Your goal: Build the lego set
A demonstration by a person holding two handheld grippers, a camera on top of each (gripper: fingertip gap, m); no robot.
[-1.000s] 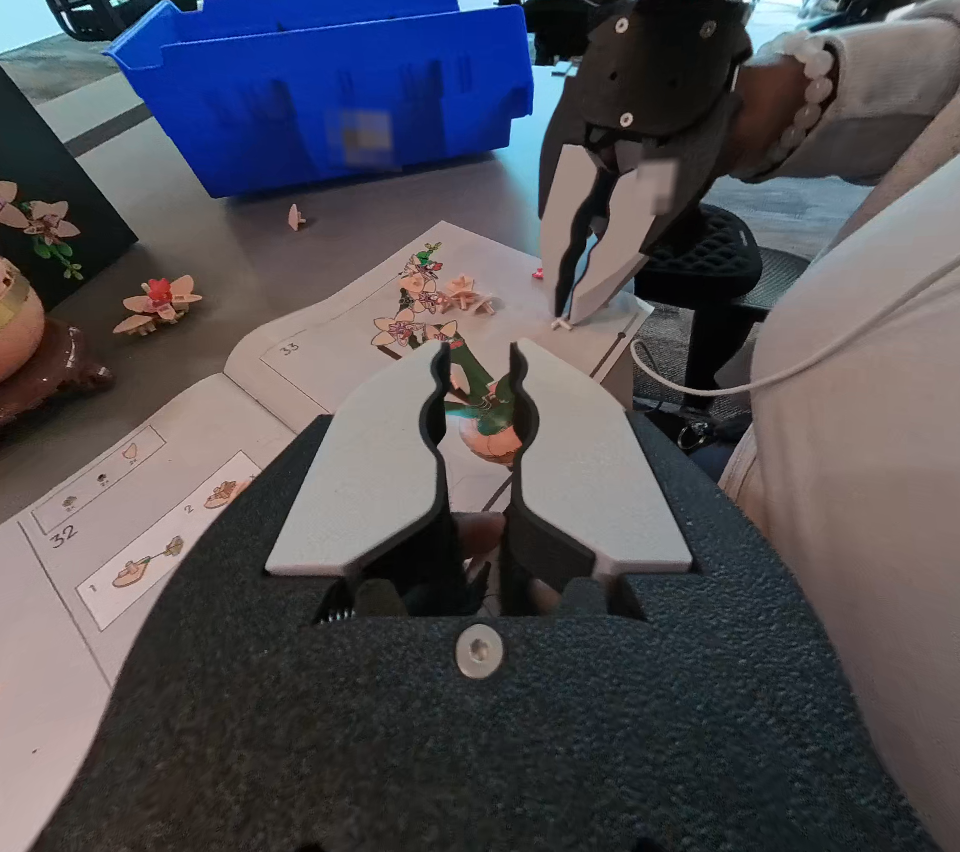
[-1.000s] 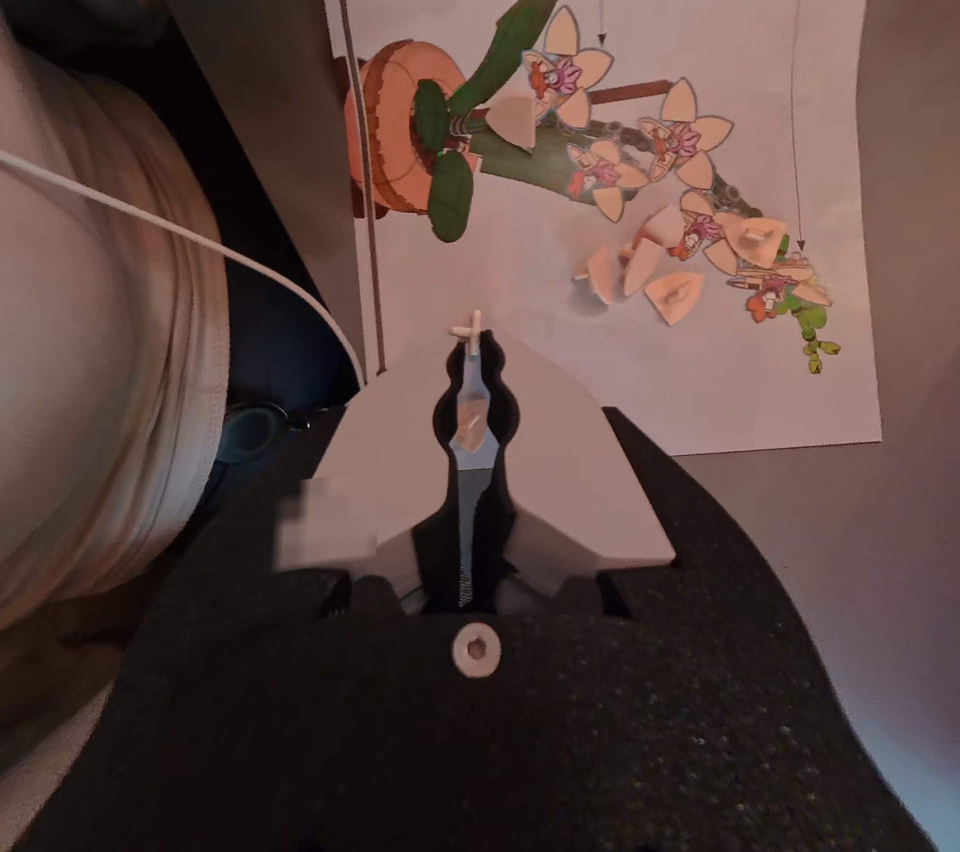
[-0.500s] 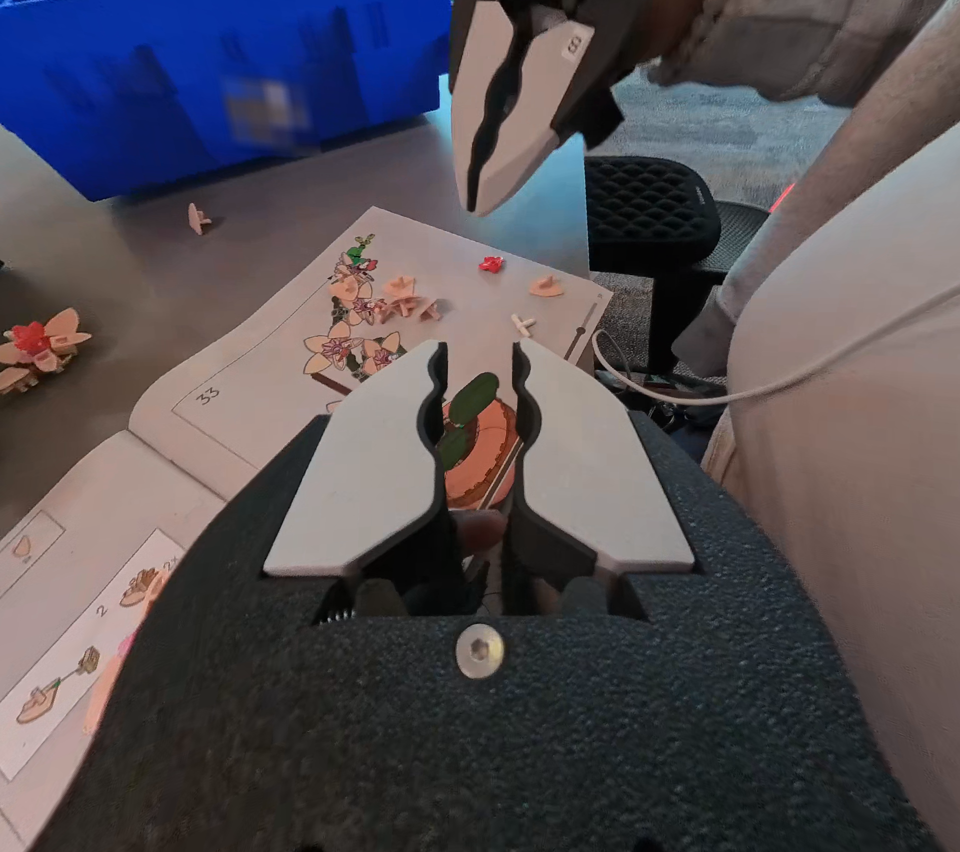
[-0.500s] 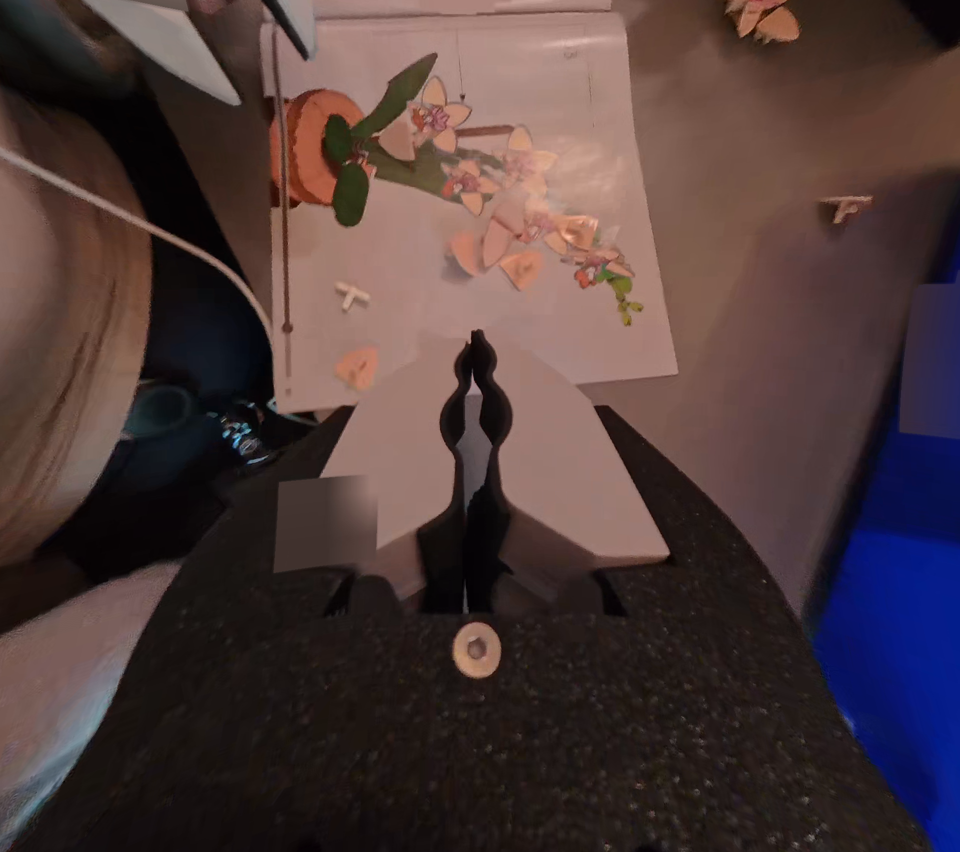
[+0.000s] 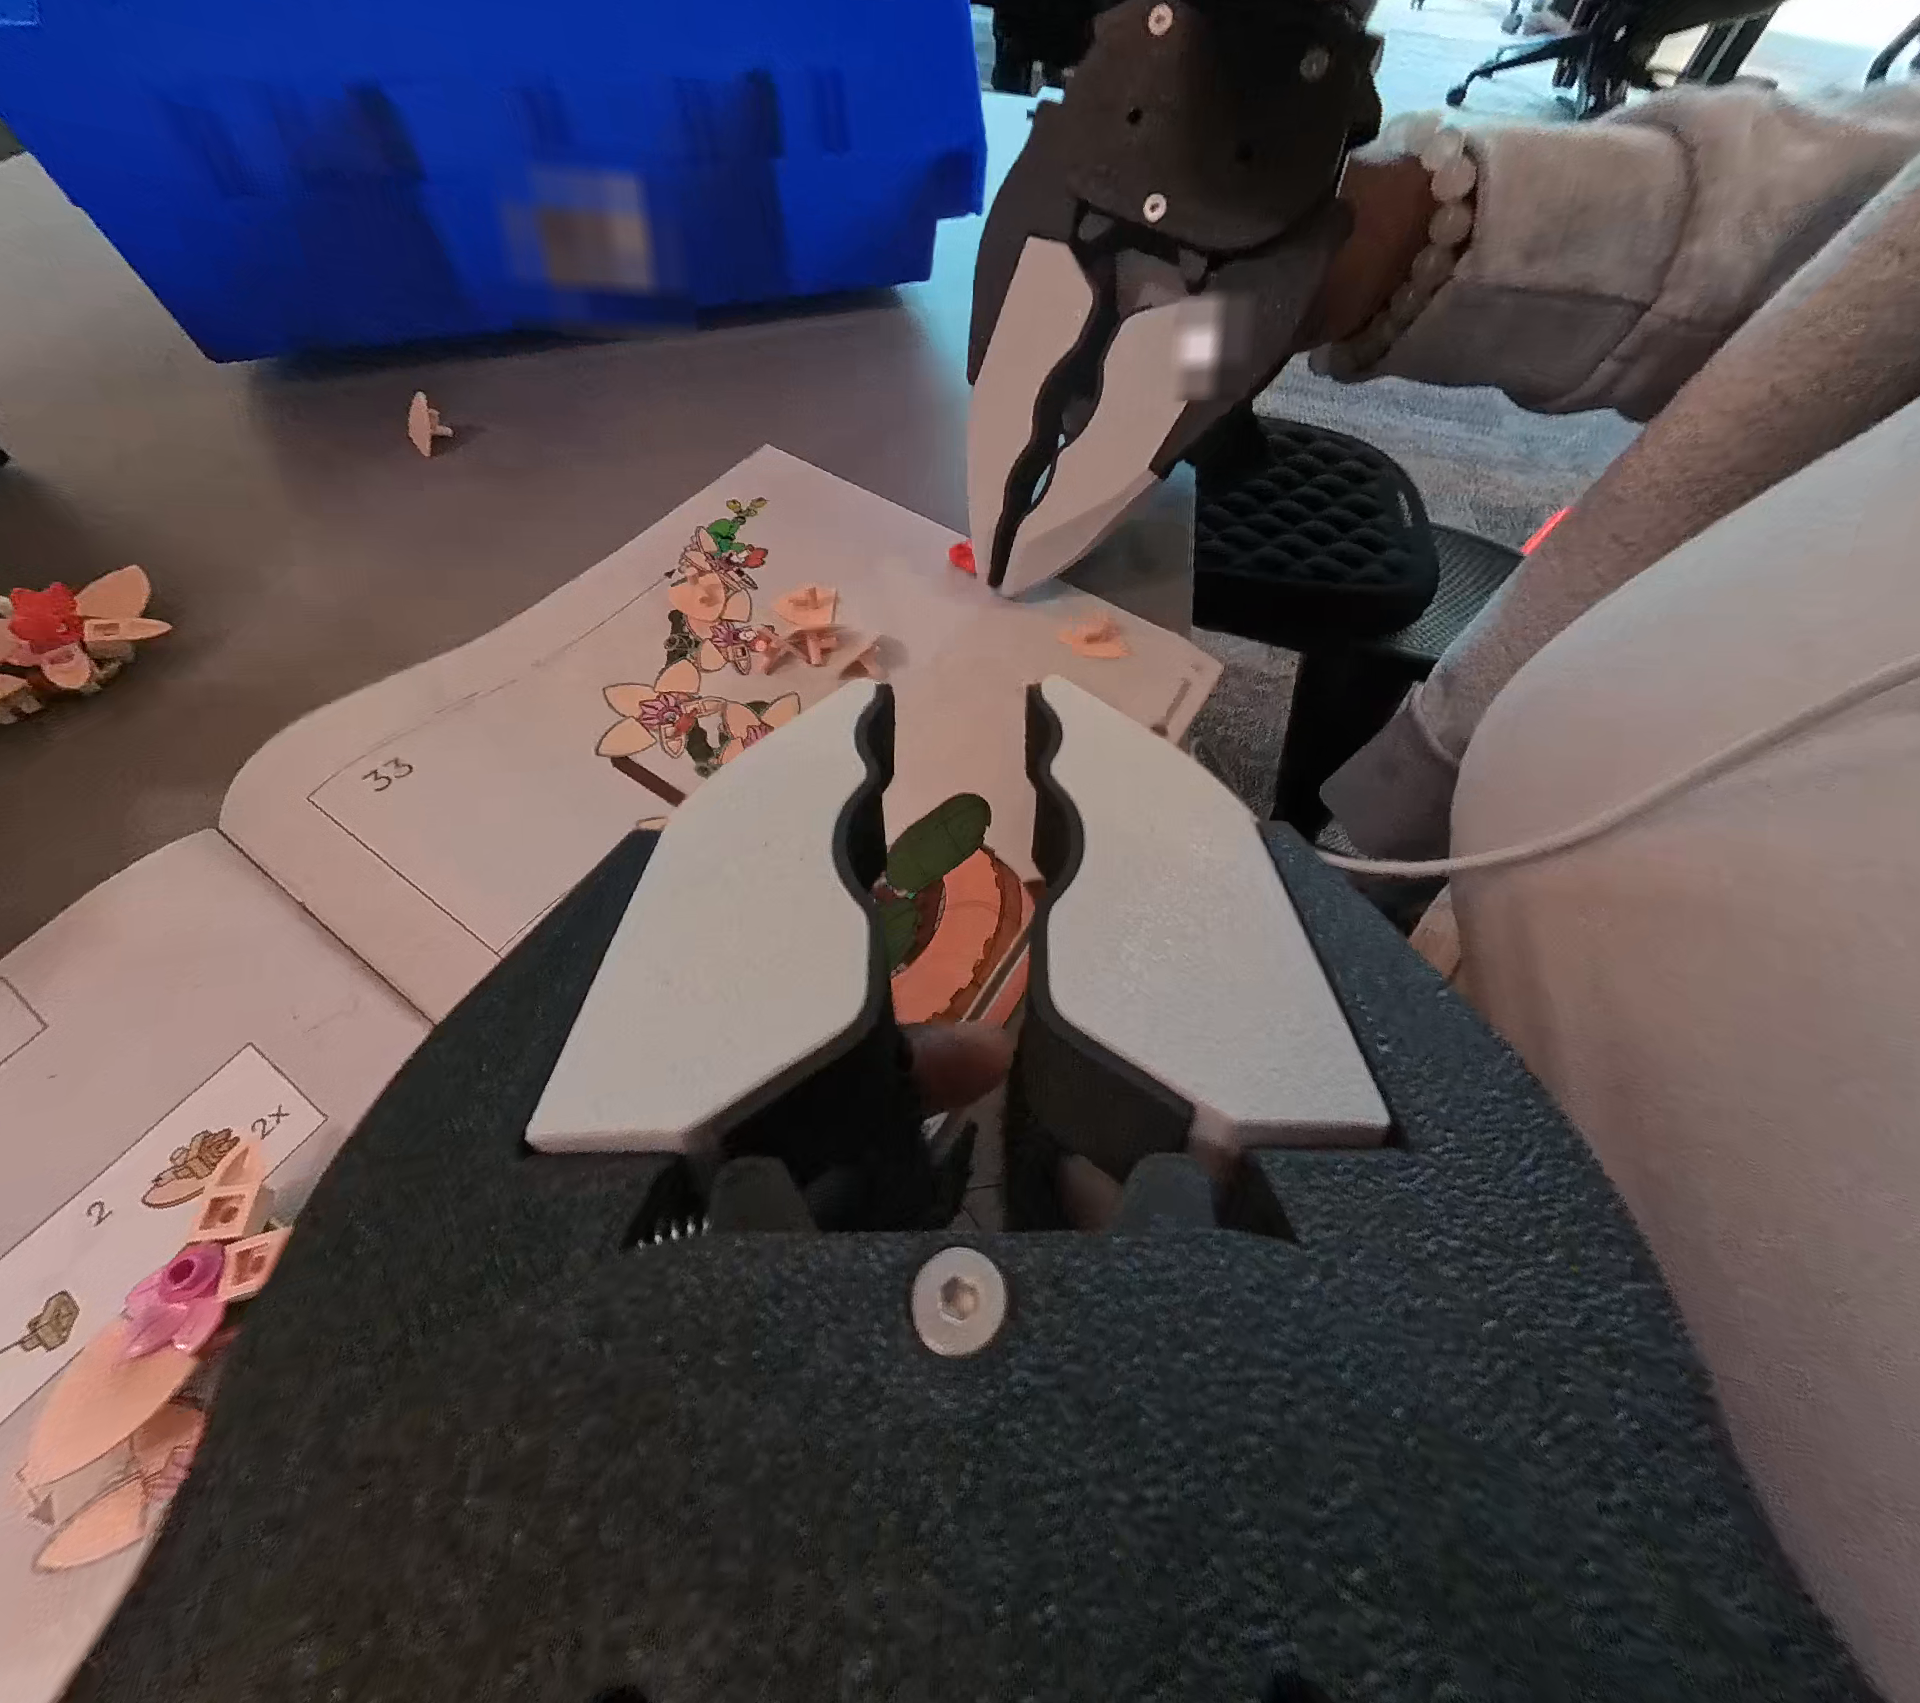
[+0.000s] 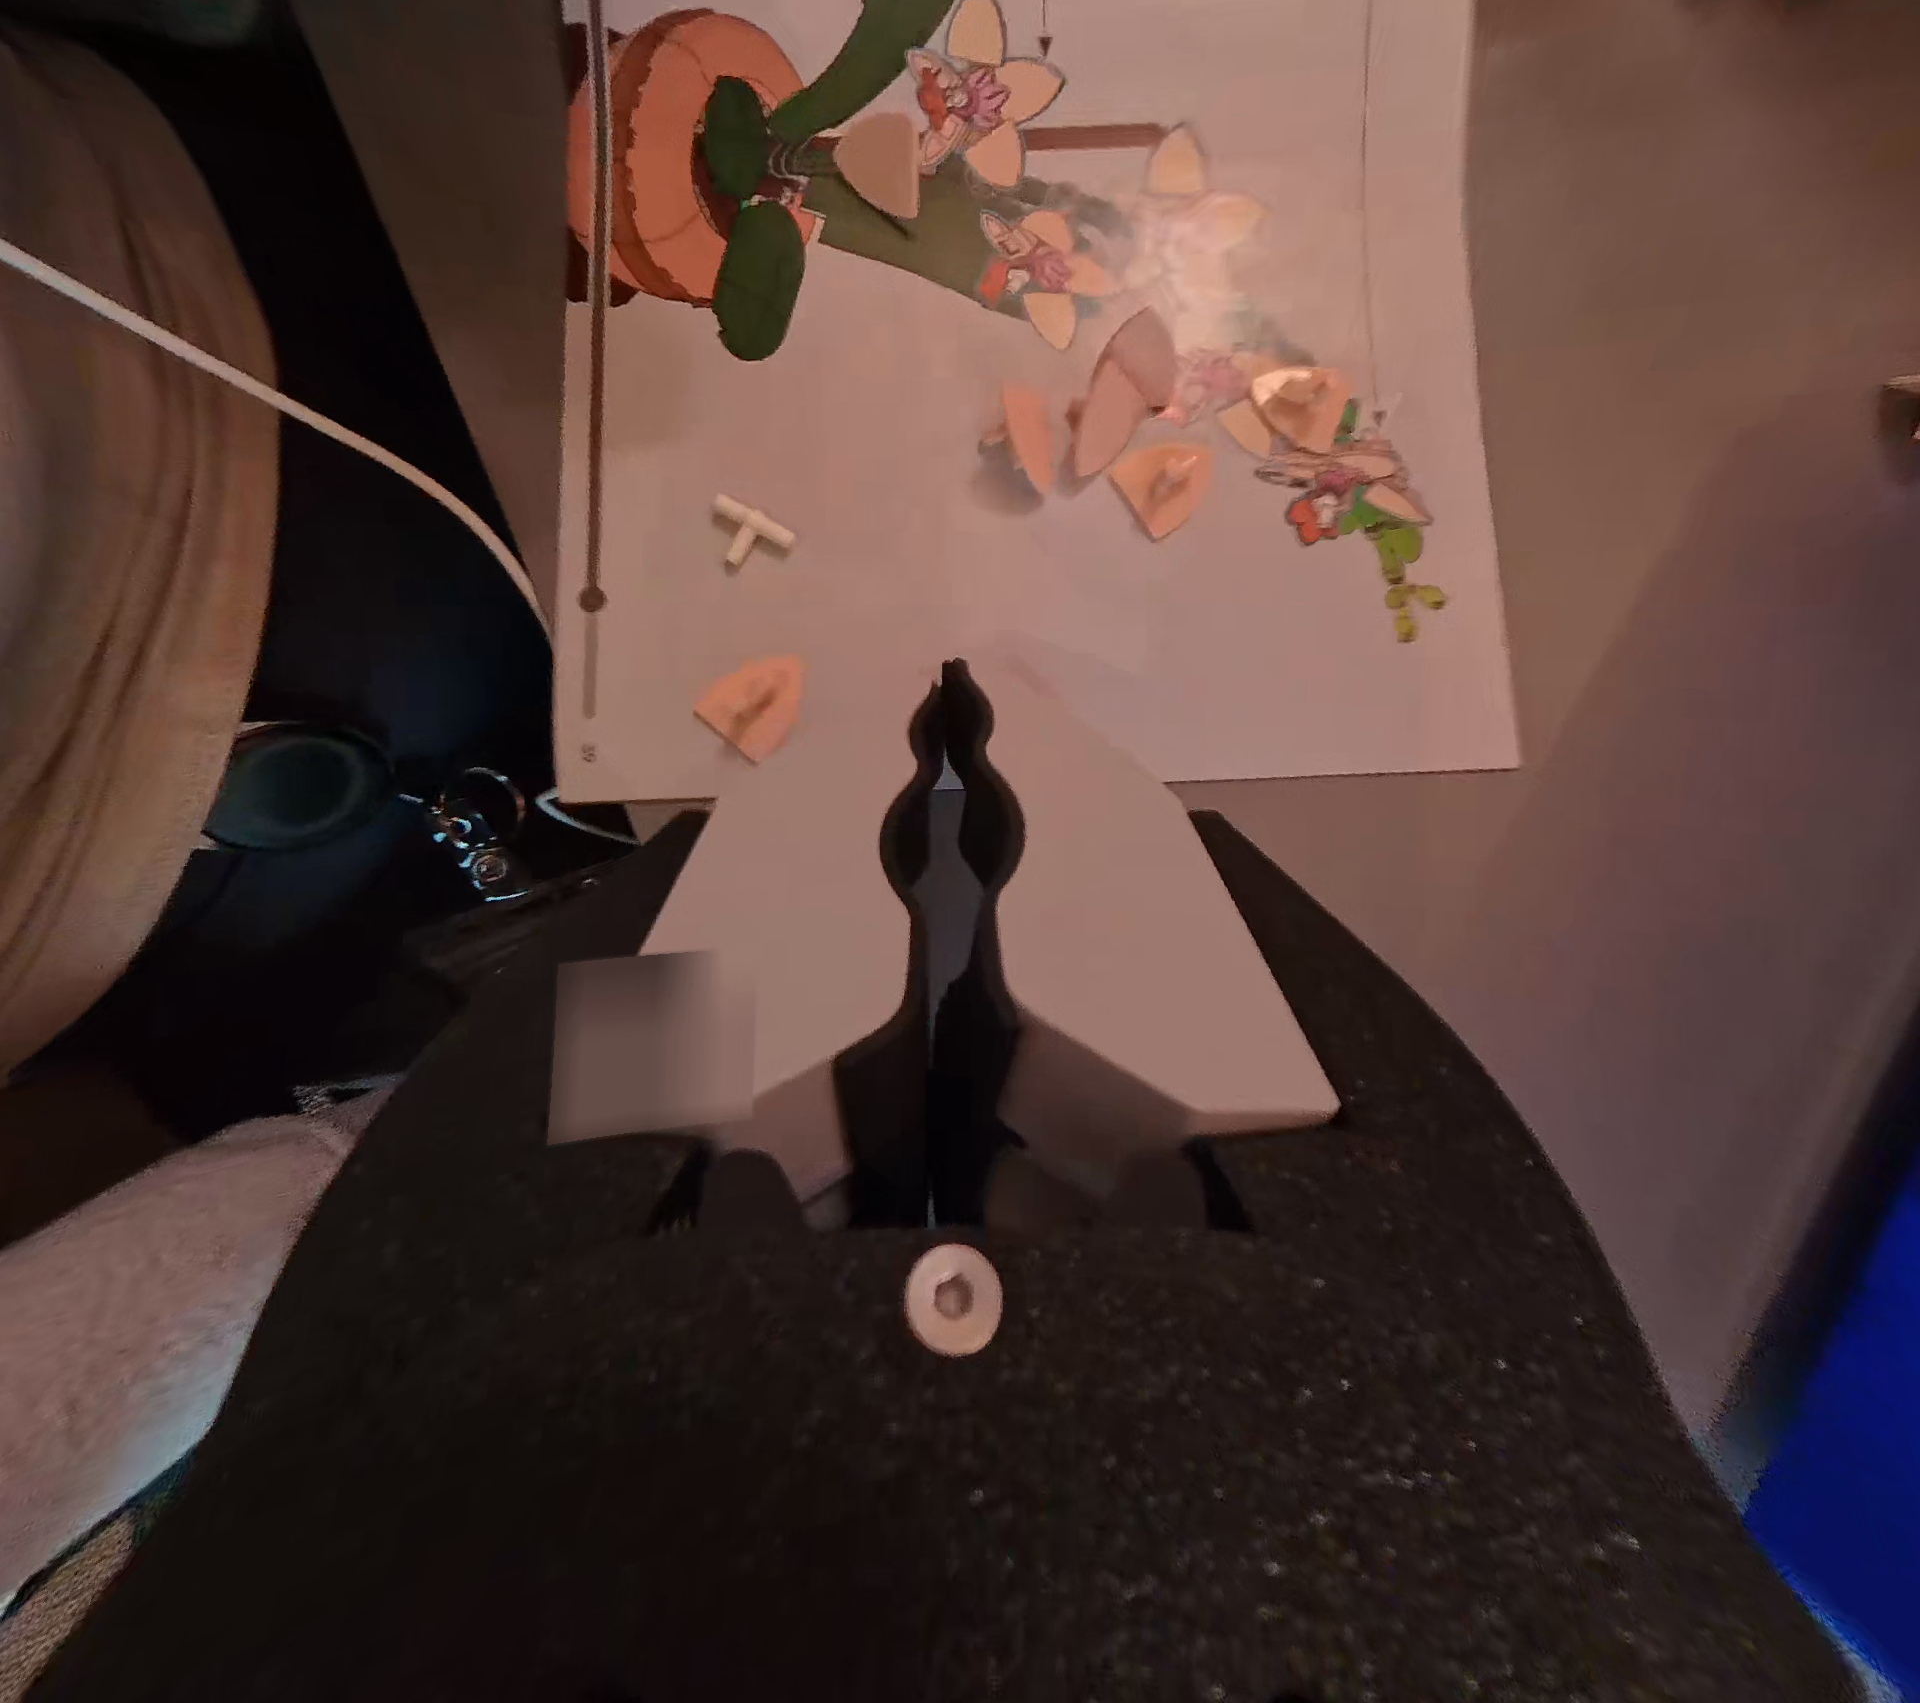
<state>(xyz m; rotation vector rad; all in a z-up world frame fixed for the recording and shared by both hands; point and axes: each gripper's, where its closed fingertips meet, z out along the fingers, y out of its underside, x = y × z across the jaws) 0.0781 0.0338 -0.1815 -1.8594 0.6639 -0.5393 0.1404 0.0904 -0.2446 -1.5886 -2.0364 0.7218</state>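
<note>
On the table [image 5: 260, 500], an open instruction booklet [image 5: 436, 780] carries loose petals [image 6: 1162, 481], a small red piece [image 5: 962, 554] and a white T-shaped peg [image 6: 752, 529]. This looks like part-gathering. The right tongs [image 5: 1006, 581], closed and empty, tip down beside the red piece; they must open to pinch it. The left tongs [image 5: 958, 697] hover parted, empty.

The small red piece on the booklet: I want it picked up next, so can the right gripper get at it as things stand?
Probably yes: the right gripper hangs beside the red piece with nothing between, though its jaws are shut.
</note>
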